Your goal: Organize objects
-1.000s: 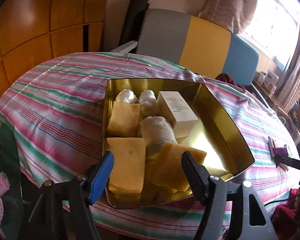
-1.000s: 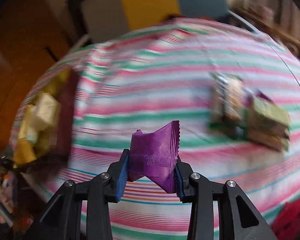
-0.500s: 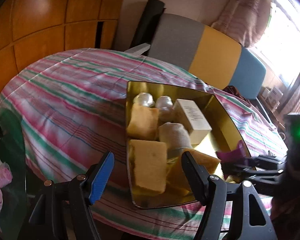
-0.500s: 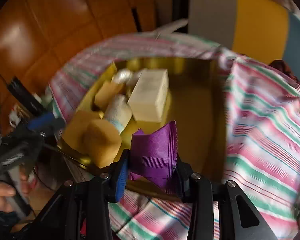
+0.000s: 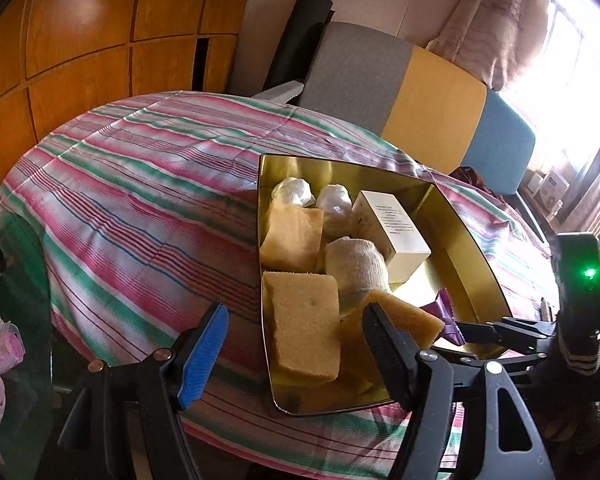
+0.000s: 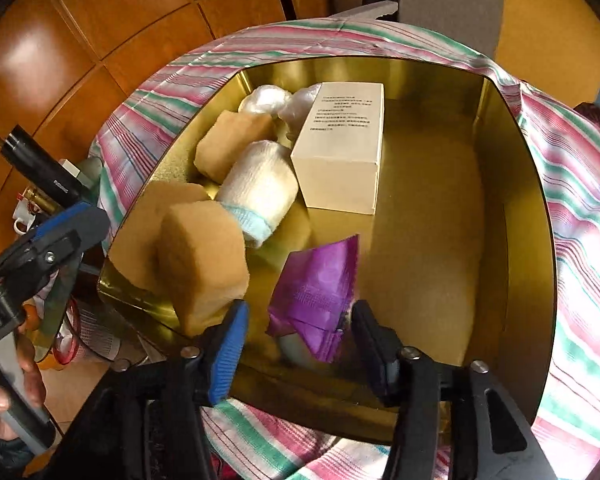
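A gold tin (image 6: 512, 240) (image 5: 472, 232) stands on the striped tablecloth. It holds yellow sponges (image 6: 202, 256) (image 5: 302, 332), a rolled white cloth (image 6: 260, 188), a white box (image 6: 344, 152) (image 5: 394, 230) and white wrapped balls (image 5: 292, 192). A purple packet (image 6: 320, 292) (image 5: 444, 312) lies loose inside the tin near its front wall. My right gripper (image 6: 298, 344) is open just behind the packet, over the tin's rim. My left gripper (image 5: 296, 344) is open and empty at the tin's near left corner.
The round table (image 5: 140, 184) wears a pink and green striped cloth. A grey, yellow and blue chair back (image 5: 420, 96) stands behind it. Wooden panels (image 5: 80, 40) line the left wall. Cluttered items (image 6: 40, 200) sit low beside the table's edge.
My right gripper carried the purple packet over to the tin, then opened; the packet has dropped into the tin. My left gripper stayed open and drifted a little left.
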The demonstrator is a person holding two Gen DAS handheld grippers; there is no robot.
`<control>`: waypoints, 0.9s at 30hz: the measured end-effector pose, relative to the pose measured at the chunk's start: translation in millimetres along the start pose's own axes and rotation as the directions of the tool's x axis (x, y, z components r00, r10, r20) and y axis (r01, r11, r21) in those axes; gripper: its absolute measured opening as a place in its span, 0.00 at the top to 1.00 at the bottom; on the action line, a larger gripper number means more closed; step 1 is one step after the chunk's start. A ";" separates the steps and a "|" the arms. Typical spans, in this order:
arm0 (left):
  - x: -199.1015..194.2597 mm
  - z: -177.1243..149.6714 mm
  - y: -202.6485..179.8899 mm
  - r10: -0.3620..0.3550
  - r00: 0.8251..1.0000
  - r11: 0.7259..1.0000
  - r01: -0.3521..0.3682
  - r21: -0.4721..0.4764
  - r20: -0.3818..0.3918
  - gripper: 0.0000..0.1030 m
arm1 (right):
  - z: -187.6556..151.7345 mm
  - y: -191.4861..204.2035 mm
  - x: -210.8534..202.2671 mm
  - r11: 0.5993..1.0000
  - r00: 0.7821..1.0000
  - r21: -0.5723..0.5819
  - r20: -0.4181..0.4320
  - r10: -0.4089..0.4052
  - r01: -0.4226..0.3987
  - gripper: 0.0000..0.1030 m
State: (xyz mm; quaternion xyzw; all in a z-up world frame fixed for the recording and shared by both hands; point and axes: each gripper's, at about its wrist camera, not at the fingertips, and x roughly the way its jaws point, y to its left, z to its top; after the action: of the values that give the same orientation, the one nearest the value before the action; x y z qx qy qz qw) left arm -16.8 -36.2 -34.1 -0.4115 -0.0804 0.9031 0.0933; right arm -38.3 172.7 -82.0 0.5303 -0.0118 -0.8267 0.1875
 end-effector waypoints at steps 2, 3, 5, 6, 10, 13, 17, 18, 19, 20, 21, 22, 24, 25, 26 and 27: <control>-3.7 1.3 -3.6 0.007 1.000 1.000 -0.007 0.015 0.016 0.31 | -1.2 -2.9 -5.6 1.000 1.000 0.025 0.014 0.008 -0.008 0.35; -5.7 1.9 -5.5 0.009 1.000 1.000 -0.009 0.023 0.021 0.31 | -1.1 -3.7 -8.6 0.999 1.000 0.033 0.021 0.005 -0.005 0.29; -9.5 2.8 -11.0 0.012 0.999 0.999 -0.014 0.045 0.034 0.31 | -4.1 -7.7 -18.5 0.999 0.999 0.052 0.048 -0.005 0.003 0.19; -10.8 2.9 -13.5 0.013 0.999 0.999 -0.015 0.053 0.038 0.31 | -5.9 -8.8 -23.6 0.998 0.998 0.057 0.057 -0.008 0.005 0.15; -15.0 3.3 -22.9 0.004 0.999 0.997 -0.009 0.082 0.051 0.31 | -7.7 -15.1 -41.5 0.996 0.996 0.091 0.094 -0.001 -0.008 0.04; -18.3 3.4 -29.8 0.004 0.998 0.994 -0.010 0.108 0.062 0.31 | -7.9 -17.7 -50.5 0.995 0.993 0.104 0.118 0.000 -0.012 0.00; -22.6 2.8 -40.4 -0.003 0.997 0.989 -0.008 0.151 0.071 0.31 | -13.6 -25.6 -66.4 0.992 0.988 0.124 0.151 -0.014 -0.005 0.00; -23.0 2.7 -42.8 -0.004 0.997 0.987 -0.007 0.159 0.071 0.31 | -15.7 -30.6 -71.4 0.991 0.987 0.132 0.158 -0.016 -0.005 0.00; -23.5 2.6 -46.0 -0.008 0.998 0.986 -0.004 0.169 0.070 0.31 | -18.0 -35.7 -75.8 0.990 0.986 0.142 0.166 -0.018 -0.006 0.00; -24.0 2.5 -48.3 -0.012 0.998 0.984 0.000 0.176 0.069 0.31 | -18.5 -40.1 -77.7 0.988 0.984 0.151 0.174 -0.024 -0.003 0.00; -24.1 2.7 -51.1 -0.019 0.998 0.983 0.006 0.182 0.067 0.31 | -21.1 -46.6 -83.2 0.987 0.983 0.162 0.180 -0.035 0.005 0.00; -24.4 2.7 -55.1 -0.026 0.997 0.981 0.013 0.193 0.066 0.31 | -24.6 -54.6 -88.8 0.984 0.981 0.177 0.186 -0.051 0.018 0.00; -24.5 2.6 -62.1 -0.036 0.997 0.978 0.023 0.209 0.062 0.31 | -32.5 -72.4 -100.8 0.976 0.976 0.214 0.200 -0.086 0.042 0.00; -24.4 2.7 -65.3 -0.045 0.997 0.976 0.031 0.217 0.058 0.31 | -36.5 -81.9 -106.6 0.970 0.973 0.235 0.205 -0.106 0.056 0.00; -24.2 2.8 -69.7 -0.054 0.997 0.973 0.040 0.227 0.054 0.31 | -39.8 -88.9 -111.2 0.966 0.970 0.250 0.209 -0.121 0.067 0.00; -24.2 2.8 -74.1 -0.061 0.997 0.970 0.047 0.237 0.051 0.31 | -44.3 -99.1 -116.9 0.960 0.967 0.269 0.212 -0.141 0.081 0.00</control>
State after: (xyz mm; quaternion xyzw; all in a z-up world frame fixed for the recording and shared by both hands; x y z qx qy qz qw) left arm 4.2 29.7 1.8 -0.3687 0.0133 0.9150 0.1635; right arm 14.1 310.4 -21.0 0.4513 -0.1108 -0.8829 0.0675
